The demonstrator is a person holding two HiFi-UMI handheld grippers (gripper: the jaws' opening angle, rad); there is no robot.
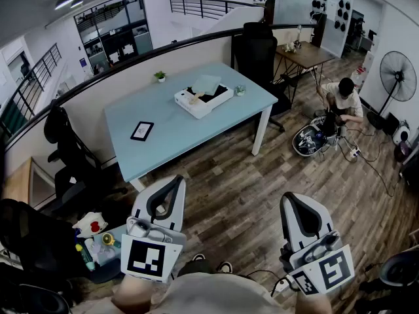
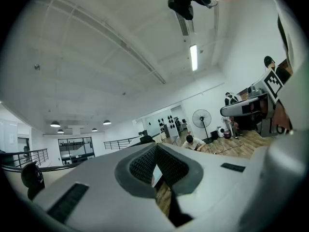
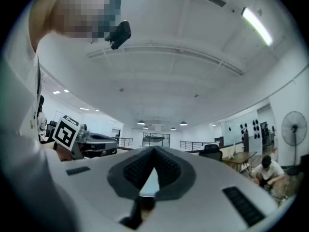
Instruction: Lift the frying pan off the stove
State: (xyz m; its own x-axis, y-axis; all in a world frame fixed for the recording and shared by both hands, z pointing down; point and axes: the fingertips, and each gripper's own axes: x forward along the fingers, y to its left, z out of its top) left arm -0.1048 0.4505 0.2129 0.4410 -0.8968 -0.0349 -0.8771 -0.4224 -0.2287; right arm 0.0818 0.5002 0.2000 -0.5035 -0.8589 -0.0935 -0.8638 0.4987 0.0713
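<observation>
Head view: frying pan (image 1: 207, 84), apparently the pale shape atop the white stove (image 1: 195, 104), on table (image 1: 134, 120), well ahead. Left tool (image 1: 175, 182) and right tool (image 1: 292, 200): both pressed together, empty, low. Left lies slightly nearer.

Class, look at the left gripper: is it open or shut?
Shut. In the left gripper view, the left gripper has its fingers meeting at the tips, with nothing held between them.

Illumination: bright, even, from a ceiling strip light (image 2: 194, 57) and round downlights (image 3: 183, 123). Shadows soft. Strong fisheye curvature at all edges. Tool views: black corners, near surfaces slightly blurred.
</observation>
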